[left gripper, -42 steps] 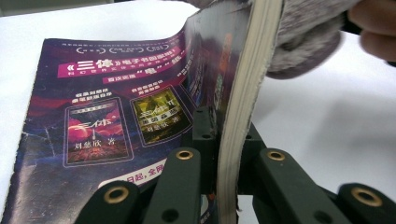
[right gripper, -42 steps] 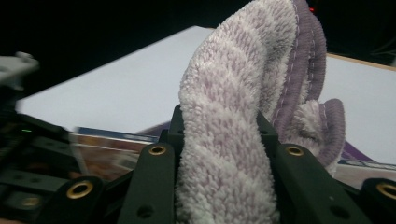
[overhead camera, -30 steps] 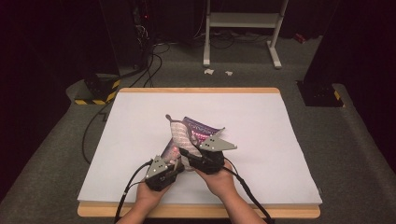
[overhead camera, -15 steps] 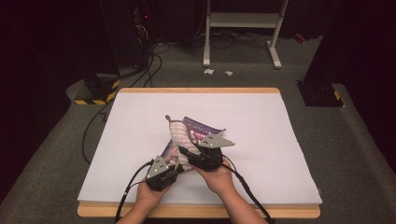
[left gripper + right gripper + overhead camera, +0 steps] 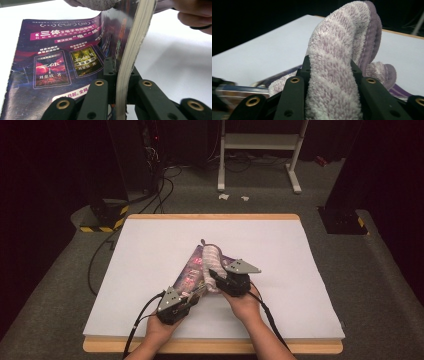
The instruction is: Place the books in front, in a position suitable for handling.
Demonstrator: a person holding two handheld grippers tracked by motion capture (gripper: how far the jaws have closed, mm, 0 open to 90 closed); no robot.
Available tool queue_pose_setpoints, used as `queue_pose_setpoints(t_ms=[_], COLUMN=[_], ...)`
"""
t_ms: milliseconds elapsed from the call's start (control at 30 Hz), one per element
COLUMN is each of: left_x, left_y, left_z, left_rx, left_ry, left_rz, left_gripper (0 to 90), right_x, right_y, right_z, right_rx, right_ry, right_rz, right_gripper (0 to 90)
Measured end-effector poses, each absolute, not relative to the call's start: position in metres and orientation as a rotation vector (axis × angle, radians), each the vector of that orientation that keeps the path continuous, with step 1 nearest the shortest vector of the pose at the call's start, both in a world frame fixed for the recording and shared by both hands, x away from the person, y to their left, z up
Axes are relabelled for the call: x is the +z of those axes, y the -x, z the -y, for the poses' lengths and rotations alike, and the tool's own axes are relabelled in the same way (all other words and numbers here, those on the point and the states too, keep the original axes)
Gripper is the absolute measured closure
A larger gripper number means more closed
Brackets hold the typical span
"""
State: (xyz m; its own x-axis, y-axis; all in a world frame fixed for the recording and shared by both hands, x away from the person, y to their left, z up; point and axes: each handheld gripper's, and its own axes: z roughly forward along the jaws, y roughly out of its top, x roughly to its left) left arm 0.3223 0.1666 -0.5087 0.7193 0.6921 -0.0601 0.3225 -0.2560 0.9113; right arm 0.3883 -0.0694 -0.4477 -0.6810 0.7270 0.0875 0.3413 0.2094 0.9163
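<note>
- Table [image 5: 150, 245]: wooden rim, covered by a white sheet; stands on a grey floor.
- Book [image 5: 192, 272]: paperback with a dark purple cover bearing printed panels, lying near the table's middle, slightly toward 6 o'clock. In the left gripper view its page block [image 5: 130, 57] stands on edge, the cover [image 5: 57, 57] curving away toward 9 o'clock.
- Left gripper [image 5: 192, 295]: at 7 o'clock from the table's middle, held in the person's left hand [image 5: 160, 332]. Its jaws are pressed together on the book's near edge, pinching the page block between them.
- Towel [image 5: 212, 265]: fluffy, pale lilac with a darker purple hem, bunched on the book at its 3 o'clock side and rising above it.
- Right gripper [image 5: 212, 276]: just at 1 o'clock of the left gripper, held in the right hand [image 5: 245, 300]. Its jaws clamp a thick fold of the towel [image 5: 334, 75], one pad on each flank.
</note>
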Motion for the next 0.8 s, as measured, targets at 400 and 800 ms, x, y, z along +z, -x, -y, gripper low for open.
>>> queue_pose_setpoints(t_ms=[400, 800], left_x=[-0.509, -0.509], left_y=[-0.323, -0.323], left_z=[-0.167, -0.167], left_rx=[0.429, 0.430], left_ry=[-1.850, -1.850], left_rz=[-0.792, -0.791], left_gripper=[83.5, 83.5], right_x=[-0.465, -0.481], right_y=[-0.422, -0.453], right_z=[0.097, 0.121], right_rx=[1.321, 1.198], right_ry=[-1.146, -1.280], right_rz=[-2.038, -1.962], right_gripper=[68.1, 68.1])
